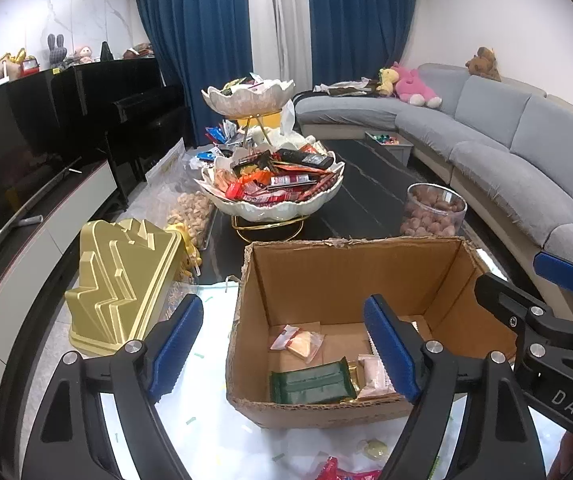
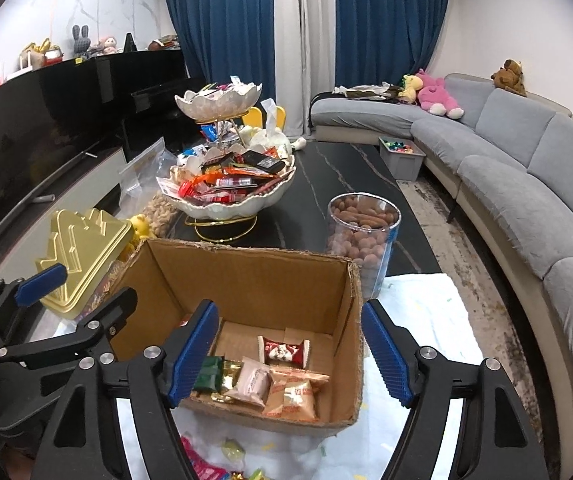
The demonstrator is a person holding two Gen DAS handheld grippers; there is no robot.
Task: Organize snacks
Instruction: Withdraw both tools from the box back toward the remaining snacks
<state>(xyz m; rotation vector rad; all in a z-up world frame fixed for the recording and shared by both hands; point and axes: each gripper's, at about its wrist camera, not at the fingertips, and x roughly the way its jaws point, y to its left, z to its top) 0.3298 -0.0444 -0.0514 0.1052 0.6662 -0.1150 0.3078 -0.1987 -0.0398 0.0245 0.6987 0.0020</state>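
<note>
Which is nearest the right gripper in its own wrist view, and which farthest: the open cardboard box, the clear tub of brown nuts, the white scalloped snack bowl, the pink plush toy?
1. Open cardboard box, directly under the right gripper.
2. Clear tub of brown nuts, just behind the box, right.
3. White scalloped snack bowl, mid-table, left.
4. Pink plush toy, on the far sofa.

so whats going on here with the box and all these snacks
A person is sorting snacks on a coffee table with a handheld tool in each hand. Both the left tool and the right tool hover open and empty over a cardboard box. The box already holds a few wrapped snacks, including a green packet and a pink one. More loose sweets lie on the white cloth in front, and the tiered snack bowl behind the box is heaped full.
</note>
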